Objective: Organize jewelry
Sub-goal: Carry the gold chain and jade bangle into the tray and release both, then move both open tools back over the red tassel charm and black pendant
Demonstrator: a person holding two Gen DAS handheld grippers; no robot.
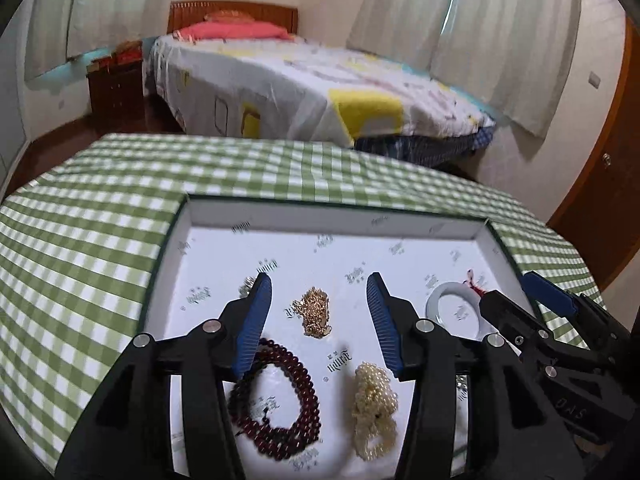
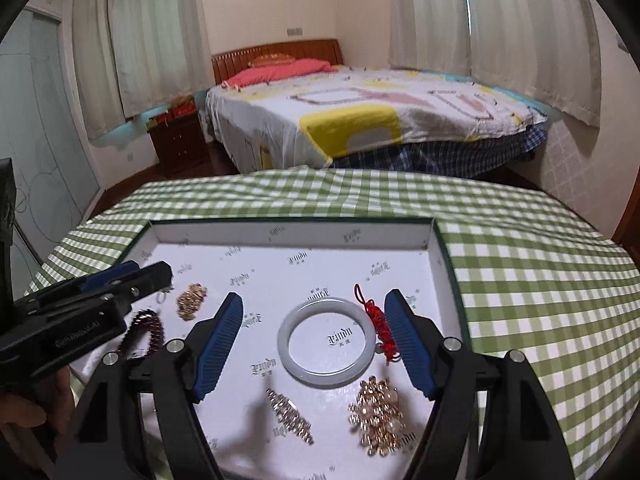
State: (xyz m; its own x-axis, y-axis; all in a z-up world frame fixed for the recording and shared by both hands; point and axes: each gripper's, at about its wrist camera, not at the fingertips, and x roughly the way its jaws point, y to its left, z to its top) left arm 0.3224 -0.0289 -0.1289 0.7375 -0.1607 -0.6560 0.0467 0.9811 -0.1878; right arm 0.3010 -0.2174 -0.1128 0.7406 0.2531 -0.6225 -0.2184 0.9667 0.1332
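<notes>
A white shallow box (image 1: 332,222) (image 2: 294,230) holds the jewelry. In the left wrist view my left gripper (image 1: 319,285) hangs open and empty over it, above a gold chain (image 1: 314,311), a dark red bead bracelet (image 1: 276,400) and a pearl strand (image 1: 374,410). In the right wrist view my right gripper (image 2: 314,302) is open and empty over a pale jade bangle (image 2: 327,342), with a red knotted cord (image 2: 380,322) by the right finger, a gold link bracelet (image 2: 290,414) and a gold-and-pearl cluster (image 2: 378,414) nearer.
The box sits on a table with a green-and-white checked cloth (image 1: 100,208) (image 2: 520,280). A bed (image 2: 360,120) and a wooden nightstand (image 2: 178,144) stand beyond the table. A small silver piece (image 1: 246,286) lies by the left finger.
</notes>
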